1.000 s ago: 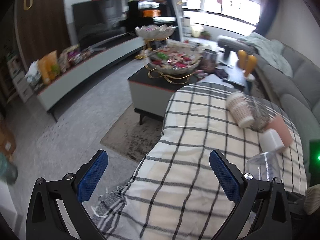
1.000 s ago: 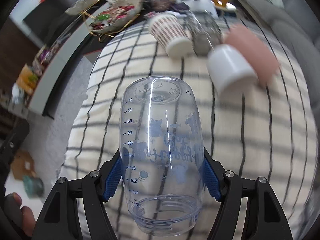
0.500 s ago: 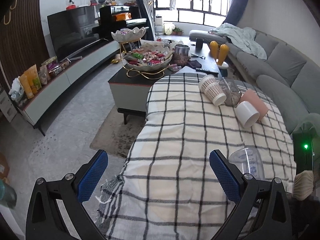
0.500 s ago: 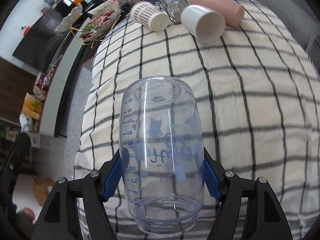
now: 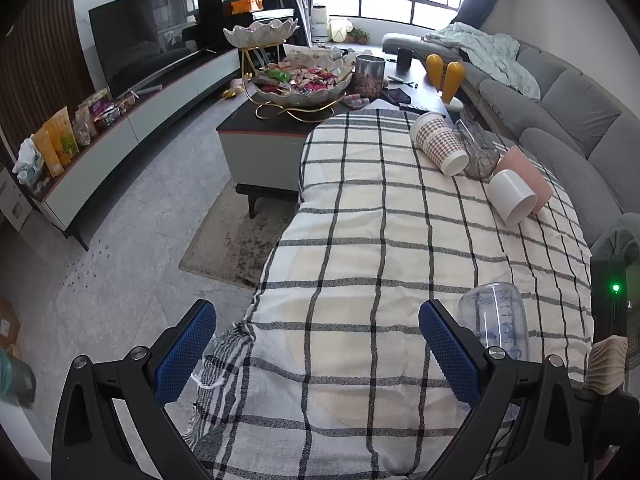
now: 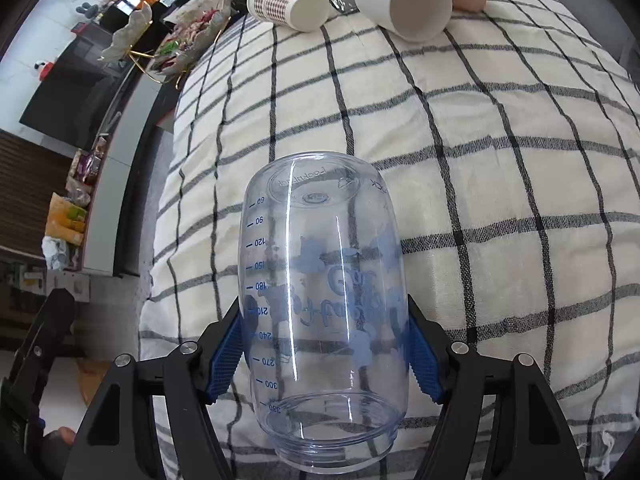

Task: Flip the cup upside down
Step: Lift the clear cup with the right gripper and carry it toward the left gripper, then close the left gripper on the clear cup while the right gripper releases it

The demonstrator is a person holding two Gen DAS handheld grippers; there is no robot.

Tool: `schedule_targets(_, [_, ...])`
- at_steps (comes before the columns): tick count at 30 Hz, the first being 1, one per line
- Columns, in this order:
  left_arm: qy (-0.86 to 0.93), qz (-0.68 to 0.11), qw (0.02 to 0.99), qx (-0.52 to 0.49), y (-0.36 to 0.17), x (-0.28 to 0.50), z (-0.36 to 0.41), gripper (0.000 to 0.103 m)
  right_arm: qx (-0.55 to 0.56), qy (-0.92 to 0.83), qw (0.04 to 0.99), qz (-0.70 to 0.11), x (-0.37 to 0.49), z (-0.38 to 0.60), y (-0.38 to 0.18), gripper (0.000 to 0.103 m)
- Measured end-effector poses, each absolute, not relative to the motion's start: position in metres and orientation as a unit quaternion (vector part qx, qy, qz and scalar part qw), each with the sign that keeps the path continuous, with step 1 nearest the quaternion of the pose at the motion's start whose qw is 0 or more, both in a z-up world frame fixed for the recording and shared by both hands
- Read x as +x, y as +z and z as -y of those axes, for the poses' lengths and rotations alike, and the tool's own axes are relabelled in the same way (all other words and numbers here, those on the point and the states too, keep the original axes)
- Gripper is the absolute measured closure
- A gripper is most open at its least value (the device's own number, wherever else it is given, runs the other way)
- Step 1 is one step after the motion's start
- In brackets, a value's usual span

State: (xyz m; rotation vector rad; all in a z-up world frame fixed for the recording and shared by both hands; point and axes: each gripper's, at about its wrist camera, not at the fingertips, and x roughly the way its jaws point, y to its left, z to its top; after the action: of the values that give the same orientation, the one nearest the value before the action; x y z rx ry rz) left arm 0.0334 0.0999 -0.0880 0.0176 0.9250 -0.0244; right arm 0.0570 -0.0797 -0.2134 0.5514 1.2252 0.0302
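Note:
My right gripper (image 6: pixel 326 350) is shut on a clear plastic cup (image 6: pixel 324 300) with blue print and a measuring scale. Its closed base points away from me and its open mouth faces the camera, above the checked cloth (image 6: pixel 460 160). The same cup (image 5: pixel 494 318) shows at the lower right of the left wrist view, just right of the right blue pad. My left gripper (image 5: pixel 316 354) is open and empty, over the near left edge of the cloth.
At the far end of the cloth lie a patterned paper cup (image 5: pixel 438 144), a clear glass (image 5: pixel 478 154), a white cup (image 5: pixel 512 196) and a pink cup (image 5: pixel 528 172). Beyond stands a coffee table with a snack bowl (image 5: pixel 302 84). A grey sofa (image 5: pixel 568 120) runs along the right.
The right gripper has carried the clear cup back toward the near end of the cloth, so the lying cups look farther off. The left gripper has risen and tilted up a little.

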Motion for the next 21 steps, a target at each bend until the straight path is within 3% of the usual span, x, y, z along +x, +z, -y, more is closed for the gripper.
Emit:
schedule_targets(2, [-0.013, -0.448, 0.894, 0.012, -0.088, 0.034, -0.099, 0.000, 0.254, 0.016, 0.781, -0.570, 0.058, 0.079, -0.214, 0.031])
schedule_targets(7, [-0.014, -0.448, 0.894, 0.009, -0.082, 0.034, -0.099, 0.000, 0.252, 0.020, 0.786, -0.565, 0.055, 0.083, -0.204, 0.019])
schedule_targets(21, [-0.049, -0.502, 0.863, 0.006, -0.075, 0.038, -0.036, 0.000, 0.209, -0.068, 0.851, -0.477, 0.015, 0.162, -0.113, 0.018])
